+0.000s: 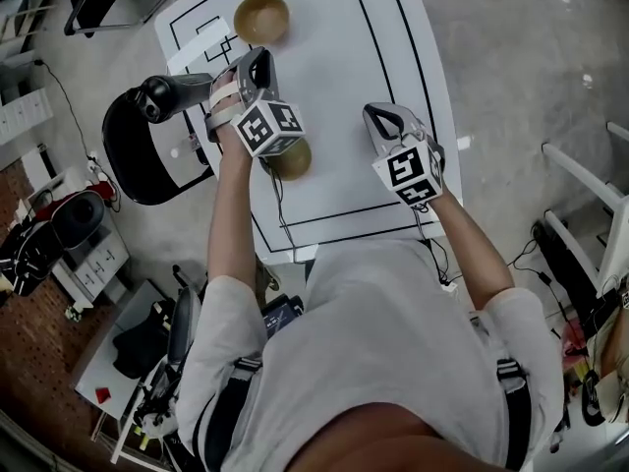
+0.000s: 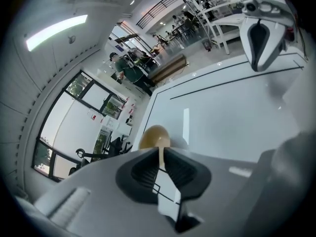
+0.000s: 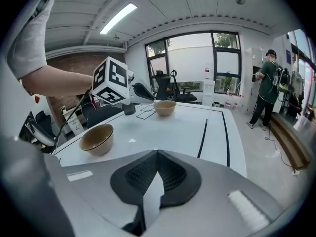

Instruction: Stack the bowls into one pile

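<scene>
Jaws of the left gripper (image 1: 259, 59) are held slightly apart with nothing between them, and through the narrow gap the far bowl (image 1: 261, 18) is seen in the left gripper view, standing just ahead of that gripper near the far left corner of the white tabletop (image 1: 334, 67). The near bowl (image 1: 293, 161) is set well apart from the far one, upright and partly hidden in the head view under the left gripper's marker cube (image 1: 267, 128). The right gripper (image 1: 383, 116) is held over bare tabletop to the right of the near bowl, closed on nothing.
</scene>
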